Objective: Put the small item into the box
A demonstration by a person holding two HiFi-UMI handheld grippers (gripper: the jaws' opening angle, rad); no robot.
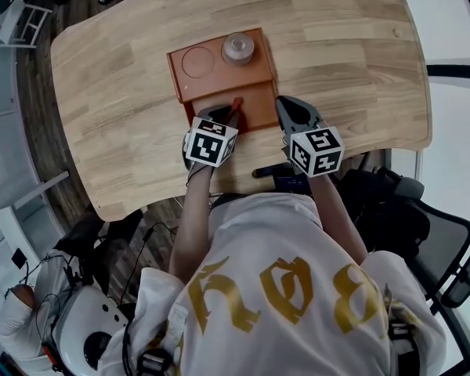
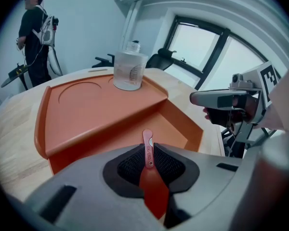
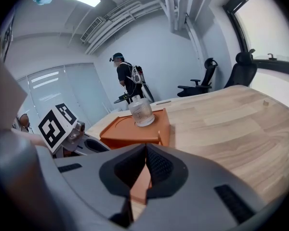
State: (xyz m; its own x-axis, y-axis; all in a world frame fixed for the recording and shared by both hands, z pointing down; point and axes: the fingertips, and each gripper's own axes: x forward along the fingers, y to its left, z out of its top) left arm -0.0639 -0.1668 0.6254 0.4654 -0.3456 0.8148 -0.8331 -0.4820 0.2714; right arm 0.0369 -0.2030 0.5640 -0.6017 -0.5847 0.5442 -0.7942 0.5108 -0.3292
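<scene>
The small item is a red spoon-like piece (image 2: pixel 147 138) standing up between the pads of my left gripper (image 2: pixel 149 157), which is shut on it. In the head view that gripper (image 1: pixel 229 116) holds the red piece (image 1: pixel 236 103) over the near, lower compartment of the orange box (image 1: pixel 254 104). The box's raised far shelf (image 2: pixel 86 107) carries a round recess and a clear glass jar (image 2: pixel 129 71). My right gripper (image 1: pixel 288 106) hovers just right of the box's near corner. Its jaws (image 3: pixel 145 150) meet at the tips, with only the box's edge showing behind them.
The box sits on a light wooden table (image 1: pixel 352 61), whose near edge runs just under both grippers. A black office chair (image 1: pixel 423 218) stands at the right. A person with a backpack (image 3: pixel 127 83) stands beyond the table, and more chairs (image 3: pixel 207 78) are by the window.
</scene>
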